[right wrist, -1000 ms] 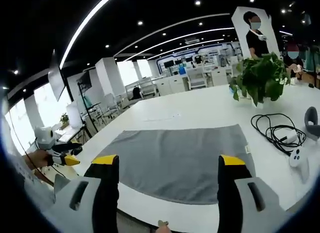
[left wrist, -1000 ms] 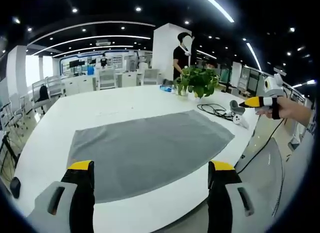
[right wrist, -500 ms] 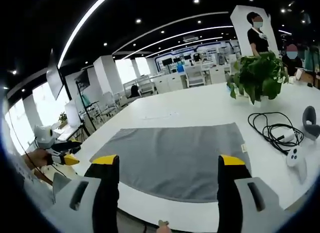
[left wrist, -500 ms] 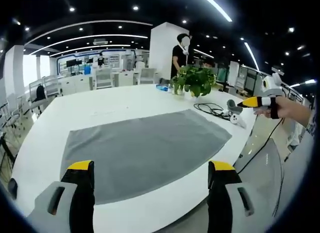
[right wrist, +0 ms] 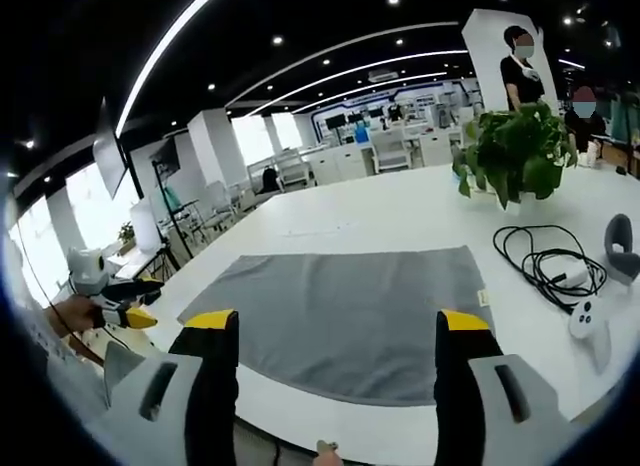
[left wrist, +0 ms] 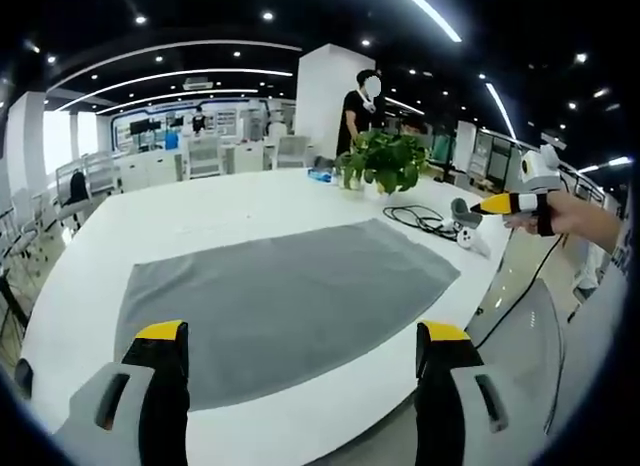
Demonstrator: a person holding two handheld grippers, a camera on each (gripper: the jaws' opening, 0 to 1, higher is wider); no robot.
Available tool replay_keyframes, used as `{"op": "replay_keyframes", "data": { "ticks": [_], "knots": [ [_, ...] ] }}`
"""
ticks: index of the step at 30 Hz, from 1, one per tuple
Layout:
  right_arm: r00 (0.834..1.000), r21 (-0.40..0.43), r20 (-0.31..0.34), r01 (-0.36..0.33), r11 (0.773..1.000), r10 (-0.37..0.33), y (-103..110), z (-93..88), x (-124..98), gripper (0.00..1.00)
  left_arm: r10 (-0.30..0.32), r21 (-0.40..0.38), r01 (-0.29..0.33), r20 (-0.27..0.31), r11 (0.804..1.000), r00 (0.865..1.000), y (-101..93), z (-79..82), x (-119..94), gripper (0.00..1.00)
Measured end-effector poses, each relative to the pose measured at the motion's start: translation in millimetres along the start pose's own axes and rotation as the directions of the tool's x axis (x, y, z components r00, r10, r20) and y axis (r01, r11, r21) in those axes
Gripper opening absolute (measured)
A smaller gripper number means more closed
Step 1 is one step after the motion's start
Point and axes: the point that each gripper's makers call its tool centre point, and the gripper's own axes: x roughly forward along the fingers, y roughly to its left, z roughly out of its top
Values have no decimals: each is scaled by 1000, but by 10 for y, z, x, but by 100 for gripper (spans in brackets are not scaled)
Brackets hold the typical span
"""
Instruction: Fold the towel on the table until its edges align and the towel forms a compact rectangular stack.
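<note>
A broad white worktop (left wrist: 250, 211) with a smooth, glossy surface and rounded edge carries everything here. Spread flat on it, close to the near edge, lies the towel (left wrist: 280, 301), a large grey rectangle of soft, matte cloth, unfolded in a single layer with no visible creases; a small pale tag sits at one side edge in the right gripper view. In that view the towel (right wrist: 350, 311) reaches from the left side towards the cable.

Beyond the towel stands a leafy green plant (right wrist: 515, 151). A thin black cable (right wrist: 545, 266) lies in loose coils beside it, next to a small white controller (right wrist: 582, 316) of rounded plastic.

The left claw (left wrist: 300, 336) hangs released above the near edge, its yellow-tipped black jaws wide apart, gripping nothing. The right claw (right wrist: 338, 326) is likewise spread and empty, short of the towel.
</note>
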Motion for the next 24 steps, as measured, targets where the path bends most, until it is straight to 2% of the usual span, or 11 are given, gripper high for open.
{"op": "replay_keyframes", "data": {
  "ticks": [13,17,24],
  "knots": [
    [1000,-12,-3,1,1000,-1,-134,26,-42,81,-1,-4,1,4,1000,1000,-83,41,93,97],
    [1000,-7,-9,6,1000,-6,-178,-4,-57,81,-6,-2,6,-6,1000,1000,-128,0,172,97],
    [1000,3,-11,16,1000,-16,-330,-15,-100,81,-67,11,68,-27,998,997,-393,15,348,96]
  ]
}}
